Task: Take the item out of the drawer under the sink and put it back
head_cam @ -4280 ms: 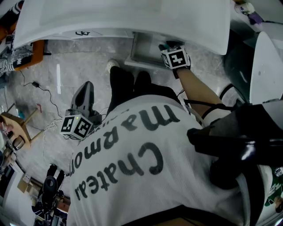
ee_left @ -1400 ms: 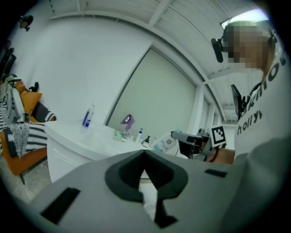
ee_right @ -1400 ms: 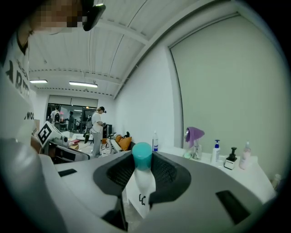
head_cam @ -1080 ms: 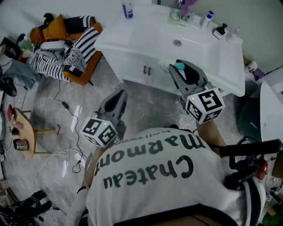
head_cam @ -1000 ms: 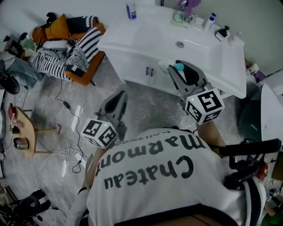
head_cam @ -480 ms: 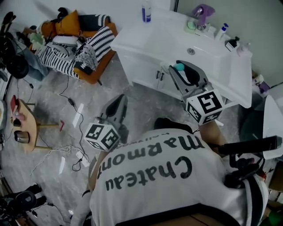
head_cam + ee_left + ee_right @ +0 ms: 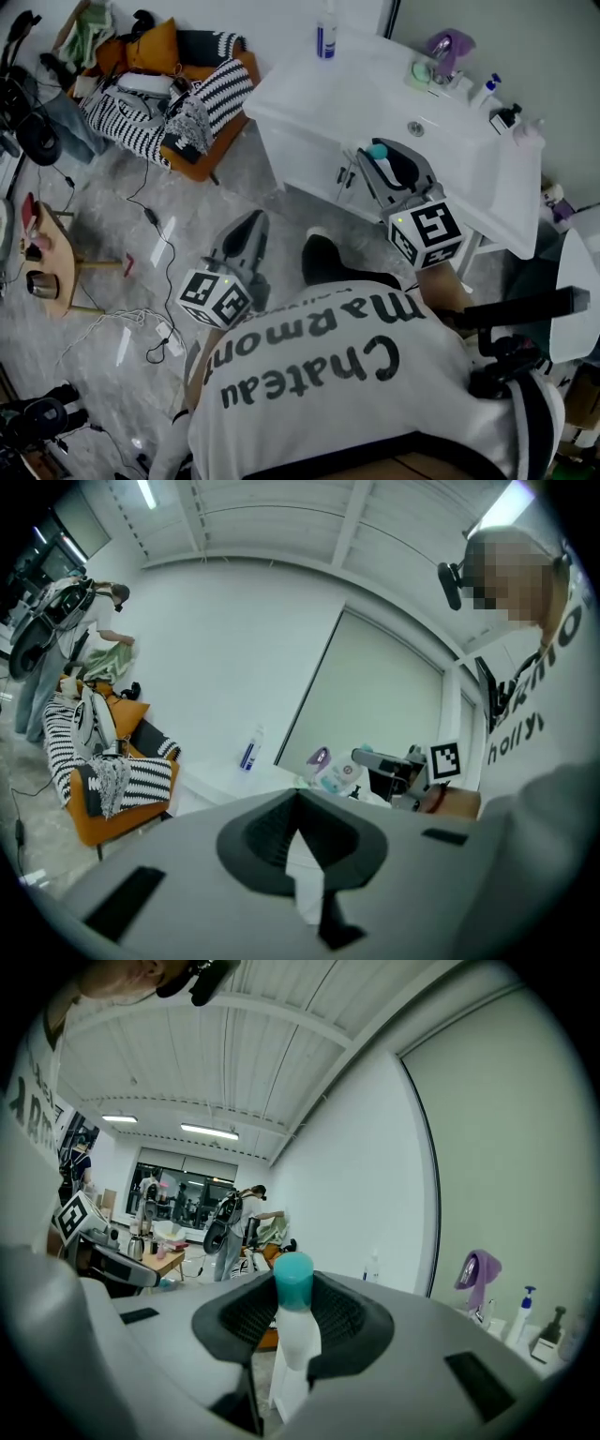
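Your right gripper (image 7: 380, 161) has its fingers clamped partway shut on the small white plastic bottle with a teal cap (image 7: 292, 1330), which stands upright between them. Your left gripper (image 7: 254, 220) has its fingers together and empty. The bottle looks taken out, so next lower it into the drawer under the white sink counter (image 7: 309, 84)

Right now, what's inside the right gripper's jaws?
A white bottle with a teal cap, upright and clamped by the right gripper. The pads cover its sides, and its base down in the gap can't be made out.
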`<state>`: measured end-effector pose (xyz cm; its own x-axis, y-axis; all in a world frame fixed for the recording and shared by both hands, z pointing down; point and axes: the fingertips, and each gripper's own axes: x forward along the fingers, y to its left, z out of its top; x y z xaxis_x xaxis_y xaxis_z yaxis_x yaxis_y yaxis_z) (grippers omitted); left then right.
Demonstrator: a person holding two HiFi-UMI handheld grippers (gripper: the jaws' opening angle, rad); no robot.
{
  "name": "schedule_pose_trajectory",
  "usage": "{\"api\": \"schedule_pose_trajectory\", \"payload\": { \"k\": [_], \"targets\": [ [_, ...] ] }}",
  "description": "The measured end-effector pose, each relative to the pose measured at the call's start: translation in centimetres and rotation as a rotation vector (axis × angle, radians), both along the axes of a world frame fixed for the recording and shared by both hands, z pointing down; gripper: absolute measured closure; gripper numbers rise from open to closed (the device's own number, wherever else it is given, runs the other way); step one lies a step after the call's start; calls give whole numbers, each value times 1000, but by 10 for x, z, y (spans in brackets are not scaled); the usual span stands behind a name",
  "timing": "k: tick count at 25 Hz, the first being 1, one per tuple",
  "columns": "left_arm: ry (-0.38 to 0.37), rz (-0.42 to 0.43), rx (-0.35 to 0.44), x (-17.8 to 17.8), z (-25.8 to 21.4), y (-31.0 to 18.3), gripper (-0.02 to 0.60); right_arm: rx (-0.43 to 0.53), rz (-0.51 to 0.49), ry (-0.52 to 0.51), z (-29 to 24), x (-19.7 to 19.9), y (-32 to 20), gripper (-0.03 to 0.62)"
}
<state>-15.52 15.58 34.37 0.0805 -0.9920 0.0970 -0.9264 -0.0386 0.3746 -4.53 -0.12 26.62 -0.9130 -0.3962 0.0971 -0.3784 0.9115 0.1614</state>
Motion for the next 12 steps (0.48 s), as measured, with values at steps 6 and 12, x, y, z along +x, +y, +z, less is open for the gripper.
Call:
{"api": "schedule_pose_trajectory", "payload": {
  "k": [6, 12],
  "targets": [
    [-6, 14, -5, -22, -1, -41, 572, 4, -4, -12, -3, -28, -44, 477],
    [-15, 46, -4, -39, -4, -98, 572, 2, 5, -25, -5, -50, -96, 477]
  ]
}}
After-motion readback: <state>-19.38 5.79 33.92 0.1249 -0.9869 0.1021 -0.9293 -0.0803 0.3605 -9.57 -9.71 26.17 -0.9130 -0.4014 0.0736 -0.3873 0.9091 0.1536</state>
